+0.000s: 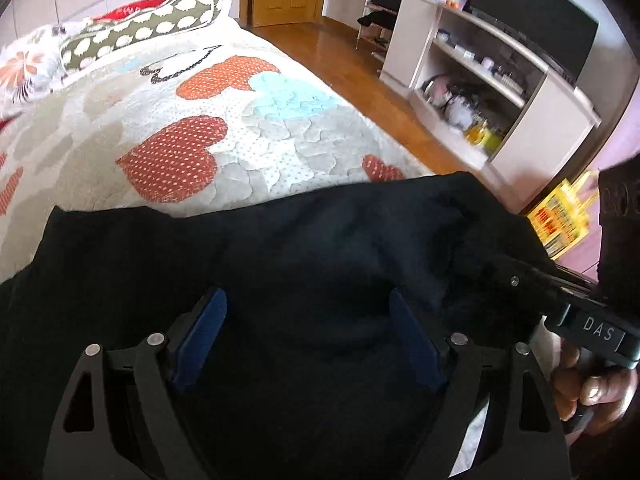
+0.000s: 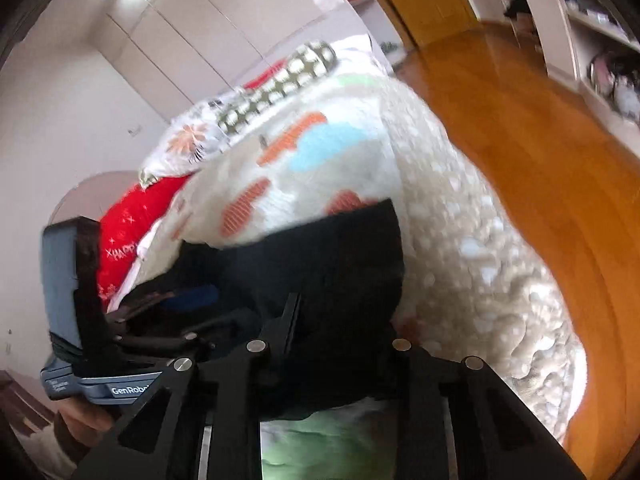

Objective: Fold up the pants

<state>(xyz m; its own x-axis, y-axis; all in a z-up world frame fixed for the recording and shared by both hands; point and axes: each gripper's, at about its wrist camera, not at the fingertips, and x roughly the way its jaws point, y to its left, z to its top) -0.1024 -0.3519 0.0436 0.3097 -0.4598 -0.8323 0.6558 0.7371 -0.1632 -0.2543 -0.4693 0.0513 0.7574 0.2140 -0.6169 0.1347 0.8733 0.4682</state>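
Black pants (image 1: 280,240) lie across the near end of the bed, folded into a broad band. My left gripper (image 1: 308,304) hovers over their middle, open, its blue pads (image 1: 208,332) set wide apart with only flat fabric under them. My right gripper (image 1: 500,268) reaches into the pants' right edge, held by a hand (image 1: 592,388). In the right wrist view the pants (image 2: 340,248) fill the narrow gap of the right gripper (image 2: 336,320). The fabric hides one finger, and the jaws look shut on the cloth. The left gripper (image 2: 172,300) shows at the left, over the pants.
A quilt (image 1: 180,140) with orange and blue hearts covers the bed, with pillows (image 1: 140,28) at its far end. A wooden floor (image 1: 320,48) runs along the right side. Beyond it stands a white shelf unit (image 1: 500,80) full of small items.
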